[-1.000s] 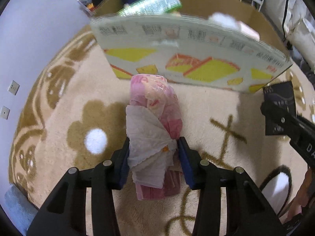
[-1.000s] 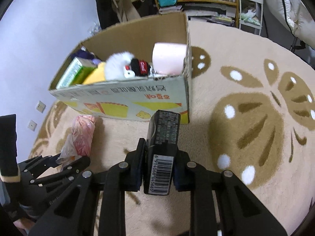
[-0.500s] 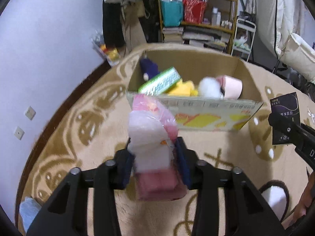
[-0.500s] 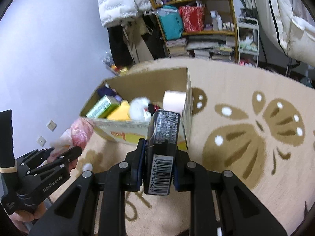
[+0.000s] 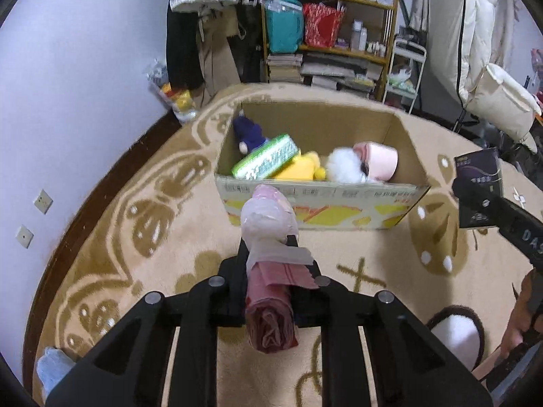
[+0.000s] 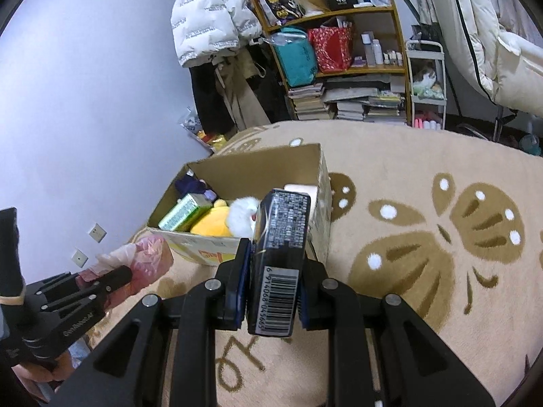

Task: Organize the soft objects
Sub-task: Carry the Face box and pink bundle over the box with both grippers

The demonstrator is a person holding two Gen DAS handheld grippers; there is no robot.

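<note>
My left gripper (image 5: 269, 274) is shut on a pink plastic-wrapped roll (image 5: 268, 237) and holds it in the air in front of an open cardboard box (image 5: 322, 200). My right gripper (image 6: 271, 285) is shut on a dark tissue pack (image 6: 280, 237) with a barcode, held above the carpet near the box's right corner (image 6: 322, 230). The box holds a green pack (image 5: 266, 161), a yellow plush (image 5: 300, 169), a white plush (image 5: 344, 166), a pink paper roll (image 5: 376, 161) and a dark blue plush (image 5: 249, 132). The left gripper with its roll also shows in the right wrist view (image 6: 135, 264).
A beige carpet (image 6: 424, 271) with brown patterns covers the floor. A cluttered shelf (image 6: 339, 57) with books and bags stands behind the box. Coats hang by the purple wall (image 6: 85, 84). A brown and white slipper (image 5: 454, 335) lies at the lower right.
Both grippers have risen well above the carpet with their loads. The box now lies lower and farther off in both views, with its inside showing.
</note>
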